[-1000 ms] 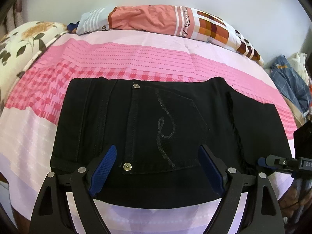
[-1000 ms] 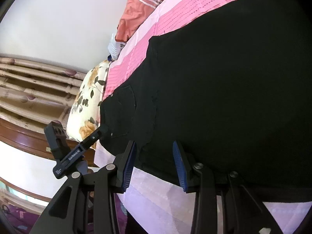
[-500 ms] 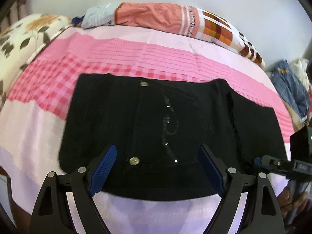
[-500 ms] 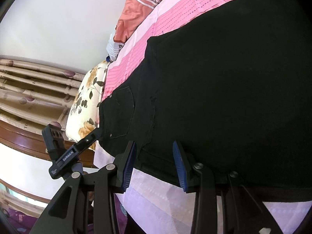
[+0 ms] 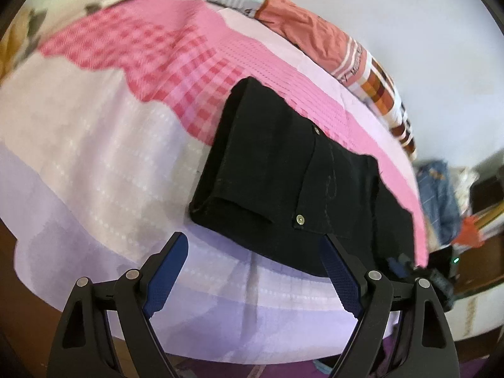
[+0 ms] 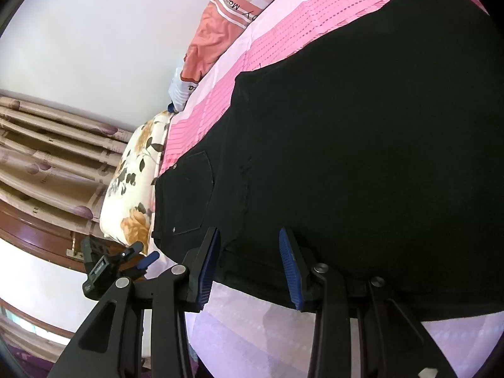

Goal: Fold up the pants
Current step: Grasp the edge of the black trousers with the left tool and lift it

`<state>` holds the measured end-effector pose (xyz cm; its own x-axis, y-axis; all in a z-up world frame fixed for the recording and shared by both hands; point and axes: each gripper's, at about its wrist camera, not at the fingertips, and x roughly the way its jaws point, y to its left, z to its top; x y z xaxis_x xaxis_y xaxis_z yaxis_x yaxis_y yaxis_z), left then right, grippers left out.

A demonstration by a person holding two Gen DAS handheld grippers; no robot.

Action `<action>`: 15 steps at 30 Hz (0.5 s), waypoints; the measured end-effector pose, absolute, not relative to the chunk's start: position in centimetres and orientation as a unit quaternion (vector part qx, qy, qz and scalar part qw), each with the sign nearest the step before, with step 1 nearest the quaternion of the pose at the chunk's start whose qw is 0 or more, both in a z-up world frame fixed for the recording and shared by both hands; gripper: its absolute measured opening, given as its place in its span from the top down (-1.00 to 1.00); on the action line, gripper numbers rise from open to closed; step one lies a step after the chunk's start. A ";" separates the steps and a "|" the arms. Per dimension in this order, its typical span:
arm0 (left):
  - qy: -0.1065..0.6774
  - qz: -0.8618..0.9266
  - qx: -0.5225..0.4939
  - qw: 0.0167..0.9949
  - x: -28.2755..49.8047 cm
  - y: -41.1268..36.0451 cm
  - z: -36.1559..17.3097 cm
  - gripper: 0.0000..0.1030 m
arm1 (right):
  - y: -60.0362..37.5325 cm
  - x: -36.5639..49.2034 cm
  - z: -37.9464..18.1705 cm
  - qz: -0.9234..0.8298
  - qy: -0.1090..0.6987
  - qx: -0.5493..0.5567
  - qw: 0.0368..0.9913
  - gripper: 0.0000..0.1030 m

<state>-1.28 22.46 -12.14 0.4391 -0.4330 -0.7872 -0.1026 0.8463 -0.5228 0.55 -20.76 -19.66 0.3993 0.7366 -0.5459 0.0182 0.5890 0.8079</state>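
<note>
Black pants (image 5: 277, 170) lie folded flat on the pink and lilac bed sheet (image 5: 104, 163), with a back pocket and two metal rivets facing up. My left gripper (image 5: 253, 237) is open wide at the pants' near left corner, with only sheet and the pants' edge between its blue pads. In the right wrist view the pants (image 6: 362, 145) fill most of the frame. My right gripper (image 6: 249, 230) hovers over their near edge, jaws partly apart, and no fabric looks pinched. The left gripper (image 6: 119, 261) shows at lower left of that view.
A floral pillow (image 6: 135, 189) lies at the head of the bed. A striped orange and checked blanket (image 5: 318, 41) runs along the wall. Heaped clothes (image 5: 441, 195) sit past the bed's far end. The bed's near edge drops to a purple floor (image 5: 283, 368).
My left gripper has swung left and rolled, so the pants now sit to the right in its view and more bare sheet shows. The right gripper has stayed put.
</note>
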 end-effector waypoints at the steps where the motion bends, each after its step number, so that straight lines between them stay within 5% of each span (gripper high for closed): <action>1: 0.519 -0.104 -0.266 0.806 -1.2 22.7 -12.3 -0.66 | -20.8 0.6 -19.7 0.242 0.492 0.385 0.743 0.31; 15: 0.531 -0.153 -0.406 0.728 1.2 23.9 -16.0 -0.66 | -20.8 0.3 -19.4 0.238 0.492 0.375 0.749 0.31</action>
<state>1.22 23.89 -16.04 0.3898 -0.6536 -0.6488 -0.2079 0.6239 -0.7534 0.27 -20.79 -19.43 0.4023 0.7250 -0.5591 0.0124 0.6063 0.7952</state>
